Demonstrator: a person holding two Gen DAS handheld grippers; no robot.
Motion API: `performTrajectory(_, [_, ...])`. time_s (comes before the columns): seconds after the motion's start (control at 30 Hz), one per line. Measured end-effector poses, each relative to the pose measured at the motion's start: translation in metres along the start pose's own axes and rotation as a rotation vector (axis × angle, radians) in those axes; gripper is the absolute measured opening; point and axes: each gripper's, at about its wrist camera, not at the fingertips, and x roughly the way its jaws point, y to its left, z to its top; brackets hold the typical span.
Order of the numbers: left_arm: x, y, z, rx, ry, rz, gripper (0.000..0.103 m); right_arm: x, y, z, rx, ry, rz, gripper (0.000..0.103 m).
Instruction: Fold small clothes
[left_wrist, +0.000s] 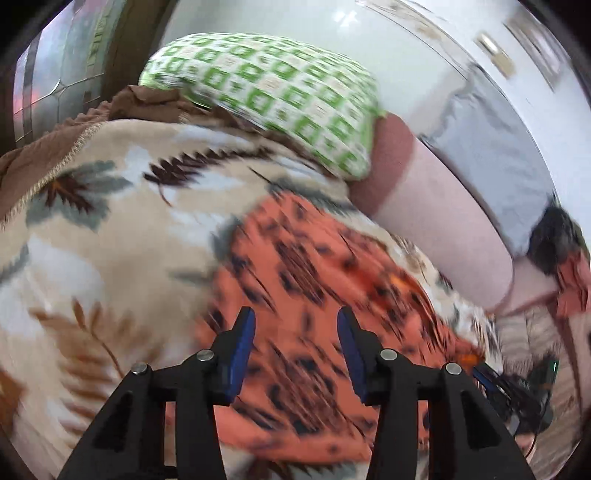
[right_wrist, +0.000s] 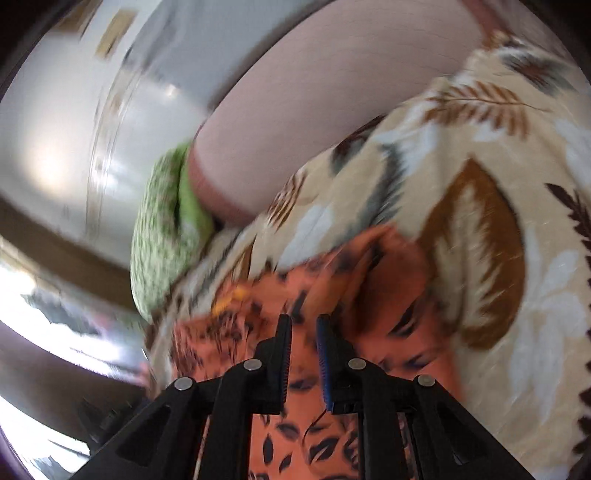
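An orange garment with dark leaf print (left_wrist: 314, 273) lies on a beige leaf-patterned blanket (left_wrist: 110, 229). My left gripper (left_wrist: 295, 321) is open above the garment's near part, nothing between its blue pads. In the right wrist view the same garment (right_wrist: 354, 280) lies bunched and partly folded on the blanket (right_wrist: 480, 184). My right gripper (right_wrist: 303, 325) is over it with its jaws a narrow gap apart; cloth shows through the gap, and I cannot tell whether any is pinched. Both views are blurred by motion.
A green-and-white checked pillow (left_wrist: 273, 92) lies at the bed's head, also in the right wrist view (right_wrist: 162, 229). A pink sheet (left_wrist: 436, 218) runs along the white wall (left_wrist: 406, 55). Dark clothes (left_wrist: 554, 236) lie at the right. The other gripper's cabling (left_wrist: 517, 391) shows low right.
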Motion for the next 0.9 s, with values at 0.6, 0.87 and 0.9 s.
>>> performTrajectory(0.6, [0.041, 0.012, -0.016, 0.045, 0.119, 0.134, 0.041, 0.113, 0.115, 0.066, -0.345, -0.102, -0.370, 0.016])
performTrajectory(0.87, [0.037, 0.020, -0.025, 0.079, 0.102, 0.199, 0.016, 0.179, 0.187, -0.025, -0.438, 0.250, -0.112, 0.016])
performTrajectory(0.9, [0.037, 0.023, -0.025, 0.075, 0.105, 0.197, 0.012, 0.188, 0.191, -0.032, -0.440, 0.263, -0.121, 0.016])
